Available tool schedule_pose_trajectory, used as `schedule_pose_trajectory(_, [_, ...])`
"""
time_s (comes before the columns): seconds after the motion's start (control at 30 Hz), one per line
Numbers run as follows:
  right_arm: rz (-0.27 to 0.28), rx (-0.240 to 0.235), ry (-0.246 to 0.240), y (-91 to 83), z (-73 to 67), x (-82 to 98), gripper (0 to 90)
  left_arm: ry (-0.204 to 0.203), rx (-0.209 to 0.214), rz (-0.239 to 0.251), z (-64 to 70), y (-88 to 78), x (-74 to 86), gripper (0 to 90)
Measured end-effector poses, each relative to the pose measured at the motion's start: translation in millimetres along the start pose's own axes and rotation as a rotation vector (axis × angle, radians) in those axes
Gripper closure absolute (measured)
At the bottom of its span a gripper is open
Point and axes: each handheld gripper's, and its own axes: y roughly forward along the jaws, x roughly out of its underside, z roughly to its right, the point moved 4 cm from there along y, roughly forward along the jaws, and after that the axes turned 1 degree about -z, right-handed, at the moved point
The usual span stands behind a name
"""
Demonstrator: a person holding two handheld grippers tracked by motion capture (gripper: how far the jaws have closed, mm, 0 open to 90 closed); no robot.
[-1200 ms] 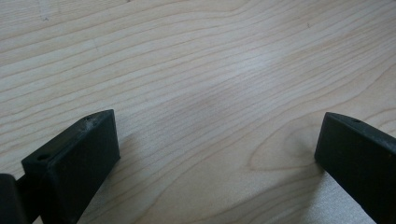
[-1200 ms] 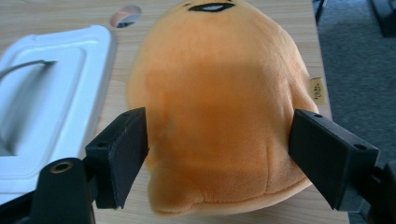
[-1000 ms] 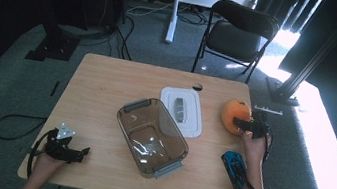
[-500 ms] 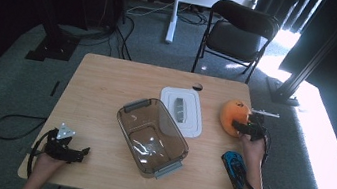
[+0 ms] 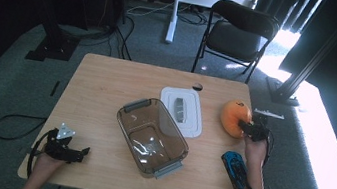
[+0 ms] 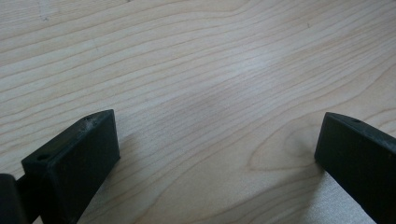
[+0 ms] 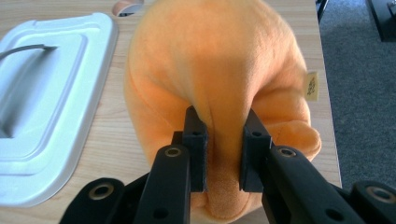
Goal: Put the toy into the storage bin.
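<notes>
One table (image 5: 108,80), light wood, everything on it. Clear container (image 5: 151,137) sits mid-table, open, long axis running diagonal from far-left to near-right; white lid (image 5: 181,110) lies flat touching its far-right side. Orange plush toy (image 5: 235,117) rests on the table near the right edge, just right of the lid. Small blue thing (image 5: 234,169) lies near the right forearm, can't tell what it is.

Right gripper (image 7: 223,151) clenched on the plush: jaws have just been closing, a fold of orange fabric pinched between the pads, toy bulging away above and beyond them. Toy not lifted, bottom looks down on the wood.

Left gripper (image 5: 75,153) parked at the near-left corner, jaws spread wide, nothing between them, bare wood under it in the left gripper view.

Key relation: container lies to the left of the held plush and nearer the person, lid in between on the far side. Right hand is the one at the toy; left is well apart from both. Likely next: lift and carry left into the container, clearing its rim.
</notes>
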Motion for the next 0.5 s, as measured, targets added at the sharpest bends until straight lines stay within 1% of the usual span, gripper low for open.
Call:
schedule_pose_trajectory(0.23, [0.033,-0.039,-0.024,-20.0,-6.5,-2.5,78.0,0.000,0.000,0.000,0.0,0.0,0.0,0.2])
schedule_pose_trajectory(0.37, [0.046,-0.047,-0.063,-30.9,-13.6,-5.4,78.0,0.000,0.000,0.000,0.0,0.0,0.0,0.2])
schedule_pose_trajectory(0.5, [0.068,-0.080,-0.081,-42.6,-23.1,-9.6,78.0,0.000,0.000,0.000,0.1,0.0,0.0,0.2])
